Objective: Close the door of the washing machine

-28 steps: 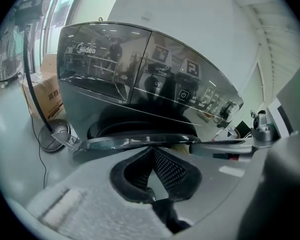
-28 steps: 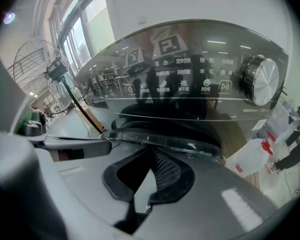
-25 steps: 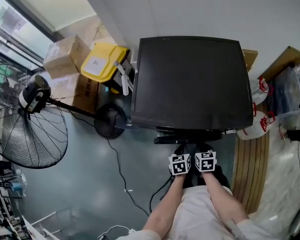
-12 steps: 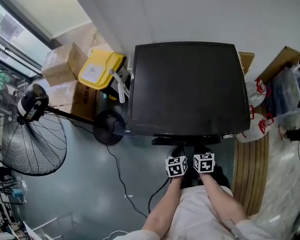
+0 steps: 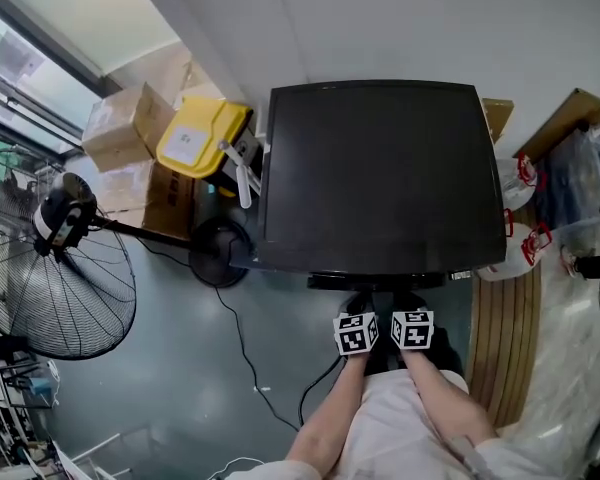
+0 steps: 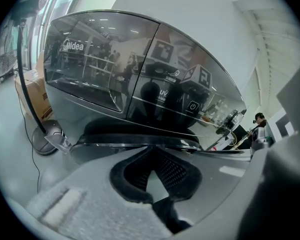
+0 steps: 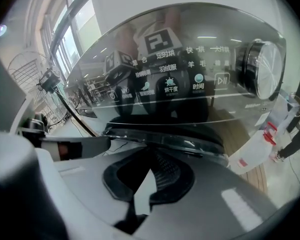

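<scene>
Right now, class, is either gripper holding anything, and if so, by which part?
Nothing is held. The left gripper and the right gripper each have their jaws shut and empty, facing the washing machine.

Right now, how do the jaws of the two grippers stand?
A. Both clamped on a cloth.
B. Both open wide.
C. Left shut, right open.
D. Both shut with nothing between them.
D: in each gripper's own view, the jaws of the left gripper and the right gripper meet with nothing between them, pointed at the front of the washing machine.
</scene>
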`<state>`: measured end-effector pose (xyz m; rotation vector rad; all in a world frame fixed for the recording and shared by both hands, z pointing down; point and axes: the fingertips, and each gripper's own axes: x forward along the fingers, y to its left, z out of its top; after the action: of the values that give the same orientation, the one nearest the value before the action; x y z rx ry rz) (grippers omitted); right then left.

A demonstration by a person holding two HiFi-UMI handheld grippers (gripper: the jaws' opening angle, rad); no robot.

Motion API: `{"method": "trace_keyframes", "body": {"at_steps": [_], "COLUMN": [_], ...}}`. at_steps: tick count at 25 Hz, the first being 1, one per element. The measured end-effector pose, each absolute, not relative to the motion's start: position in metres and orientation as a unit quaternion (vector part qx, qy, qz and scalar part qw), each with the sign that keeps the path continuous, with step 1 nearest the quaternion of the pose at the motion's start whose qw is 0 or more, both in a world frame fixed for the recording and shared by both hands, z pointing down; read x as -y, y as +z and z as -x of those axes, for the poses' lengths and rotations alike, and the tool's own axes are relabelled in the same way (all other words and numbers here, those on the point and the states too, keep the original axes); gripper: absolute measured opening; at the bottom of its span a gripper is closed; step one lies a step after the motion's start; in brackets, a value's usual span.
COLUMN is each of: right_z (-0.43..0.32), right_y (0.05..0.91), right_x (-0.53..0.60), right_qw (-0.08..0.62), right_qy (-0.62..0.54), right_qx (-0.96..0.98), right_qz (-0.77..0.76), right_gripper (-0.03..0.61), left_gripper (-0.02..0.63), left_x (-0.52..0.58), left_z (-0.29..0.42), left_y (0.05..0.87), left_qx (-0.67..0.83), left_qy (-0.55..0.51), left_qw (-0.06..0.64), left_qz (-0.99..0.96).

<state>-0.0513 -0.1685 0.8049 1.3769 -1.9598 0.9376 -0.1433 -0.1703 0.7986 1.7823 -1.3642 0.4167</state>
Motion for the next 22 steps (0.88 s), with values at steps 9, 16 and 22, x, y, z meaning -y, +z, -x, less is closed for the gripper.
{"method": "trace_keyframes", "body": {"at_steps": [9,16,22], "right_z": [0.051,0.053,0.051], "right_y": [0.805,0.806,0.797], "right_x": [0.171,0.175,0.174], "right_qw": [0.268,0.257,0.251], "right_qy": [0.336,0.327,0.331], "right_qx": [0.732,0.737,0.739], "right_qz": [-0.529,-0.533,-0.531], "right_gripper": [0.003,0.003,0.003], "left_gripper": [0.006,0.007,0.008], "left_x": [0.173,0.18,0.176], "left_z": [0.144,0.145,0.146], "left_y": [0.799,0.8,0.8], "left_qx": [0.55,0.56,0.555], "left_qy": [0.146,0.164,0.164], "left_qw": [0.404,0.394,0.405], "left_qz": [-0.716,-0.71,-0.708]}}
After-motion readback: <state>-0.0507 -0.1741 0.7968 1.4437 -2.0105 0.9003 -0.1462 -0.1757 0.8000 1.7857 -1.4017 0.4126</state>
